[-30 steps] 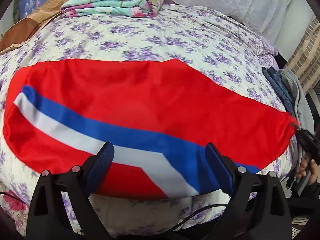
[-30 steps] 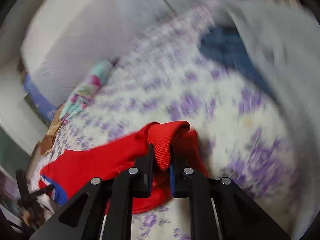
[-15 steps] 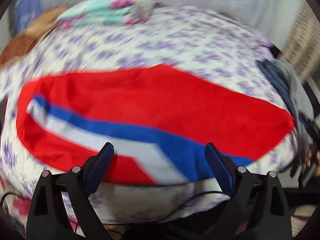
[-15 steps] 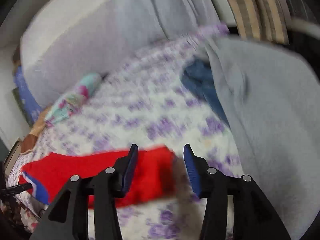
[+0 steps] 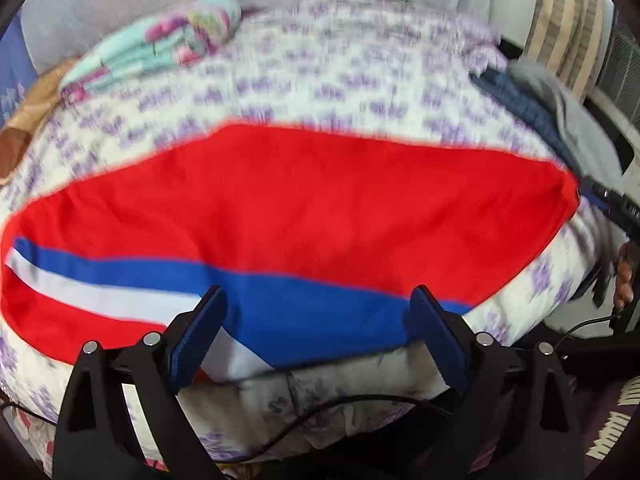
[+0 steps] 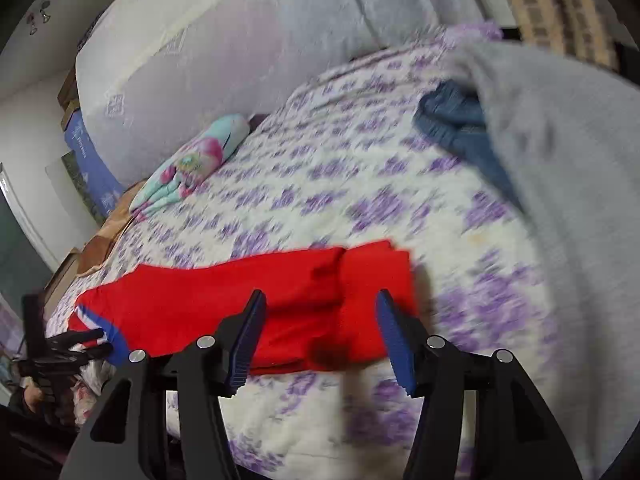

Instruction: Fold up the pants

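Observation:
Red pants (image 5: 320,208) with a blue and white side stripe lie flat and lengthwise across the purple-flowered quilt (image 5: 360,80). My left gripper (image 5: 320,316) hovers open over the striped near edge, with nothing between its pads. In the right wrist view, the ribbed end of the pants (image 6: 376,280) lies on the quilt (image 6: 320,168) just beyond my right gripper (image 6: 320,328). Its jaws are opening and the pads do not touch the cloth. The left gripper (image 6: 76,344) shows at the far end of the pants.
A folded floral blanket (image 5: 160,52) lies at the back left of the bed. Blue jeans (image 6: 452,120) and a grey garment (image 6: 560,168) are piled along the right side. An upright mattress (image 6: 240,40) leans behind the bed. A black cable (image 5: 320,404) hangs at the front edge.
My right gripper let go of the red ribbed end, which now lies flat, and its jaws spread apart. The left gripper slid right along the near edge, still open.

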The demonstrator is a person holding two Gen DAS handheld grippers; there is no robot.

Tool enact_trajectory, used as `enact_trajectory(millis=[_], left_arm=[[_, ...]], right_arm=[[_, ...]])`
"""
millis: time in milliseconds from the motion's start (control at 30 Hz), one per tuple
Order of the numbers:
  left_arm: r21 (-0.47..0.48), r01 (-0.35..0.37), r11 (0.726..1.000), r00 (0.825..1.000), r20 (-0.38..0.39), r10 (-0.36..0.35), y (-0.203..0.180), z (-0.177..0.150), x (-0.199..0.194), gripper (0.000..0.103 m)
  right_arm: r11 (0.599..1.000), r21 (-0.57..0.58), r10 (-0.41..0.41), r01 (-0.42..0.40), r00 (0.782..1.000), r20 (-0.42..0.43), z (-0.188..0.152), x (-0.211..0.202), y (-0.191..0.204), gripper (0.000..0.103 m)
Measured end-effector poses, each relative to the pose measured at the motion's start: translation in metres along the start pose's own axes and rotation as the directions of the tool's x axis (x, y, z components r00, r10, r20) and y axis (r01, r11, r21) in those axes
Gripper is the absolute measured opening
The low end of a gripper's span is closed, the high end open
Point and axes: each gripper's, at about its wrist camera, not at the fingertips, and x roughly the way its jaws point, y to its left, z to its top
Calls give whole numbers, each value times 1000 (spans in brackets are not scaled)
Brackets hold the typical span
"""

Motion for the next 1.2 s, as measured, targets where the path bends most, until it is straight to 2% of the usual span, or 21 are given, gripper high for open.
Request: enact_trajectory(millis=[100, 167, 200, 233, 267, 300, 333, 400, 500, 600, 700, 733, 800, 833, 867, 900, 1000, 1067, 1133, 1167, 1200], left_arm=[[-49, 37, 998, 998, 45, -35, 11, 9, -5, 97], [-86, 44, 995, 999, -14, -45, 19, 11, 16, 97], [-87, 15, 996, 997, -77, -21, 21, 7, 34, 97], [-69, -7, 998, 995, -98, 0, 20, 3, 41, 98], [-4, -45, 999, 997, -64, 45, 9, 0, 38, 98], [33, -66, 997, 995, -77, 69, 1, -2, 36, 98], [38, -64, 997, 995, -74, 66, 0, -3, 33, 98], [18, 2, 1000, 999, -38, -1, 2, 2, 18, 98], [23, -12, 1000, 998, 56, 11, 12, 14, 0, 98], [-25, -26, 999, 999, 39, 27, 31, 24, 14, 98], [-111, -18, 994, 1000, -20, 15, 53, 28, 36, 98], [-128, -5, 992, 1000, -24, 2, 58, 28, 39, 98], [-143, 26, 989, 1000, -9, -27, 63, 25, 35, 98], [-143, 33, 989, 999, -10, -35, 65, 25, 34, 98], [-142, 40, 989, 999, -10, -42, 66, 24, 34, 98], [-141, 46, 989, 999, -9, -48, 67, 22, 34, 98], [-139, 64, 988, 998, -2, -65, 69, 20, 34, 98], [-138, 70, 988, 998, 2, -70, 69, 19, 34, 98], [-129, 63, 990, 998, 2, -63, 67, 19, 36, 98], [-127, 60, 990, 998, 2, -60, 67, 19, 36, 98], [-127, 59, 990, 998, 3, -59, 66, 18, 35, 98]], right_arm=[[998, -21, 62, -61, 997, 51, 10, -9, 8, 60], [993, -70, 101, -98, 994, 38, 16, 4, 25, 75], [993, -101, 59, -60, 998, -10, 16, 16, 33, 79], [990, -142, -40, 19, 988, -148, 12, 42, 42, 81], [986, -153, -111, 71, 957, -267, 7, 67, 42, 81], [982, -157, -151, 109, 946, -286, 6, 76, 44, 81], [977, -175, -159, 119, 959, -235, 14, 72, 54, 81], [982, -171, 47, -82, 979, -201, 44, 65, 88, 79], [935, -215, 229, -282, 943, -242, 79, 78, 145, 79], [861, -159, 383, -484, 821, -424, 102, 148, 214, 79], [837, -94, 394, -538, 714, -579, 95, 221, 257, 79], [838, -63, 383, -542, 667, -639, 89, 257, 273, 78], [831, -51, 365, -554, 612, -701, 76, 283, 291, 71], [824, -44, 349, -565, 567, -746, 67, 302, 302, 57], [815, -37, 336, -578, 525, -782, 58, 311, 309, 29], [805, -40, 317, -592, 486, -814, 51, 316, 315, 22], [805, -89, 280, -586, 508, -814, 49, 320, 323, 11], [816, -89, 298, -571, 546, -783, 54, 320, 320, 7], [848, -154, 266, -508, 658, -704, 64, 321, 313, 3], [863, -170, 254, -476, 699, -669, 70, 325, 308, 7], [877, -146, 261, -458, 709, -655, 78, 332, 301, 6]])
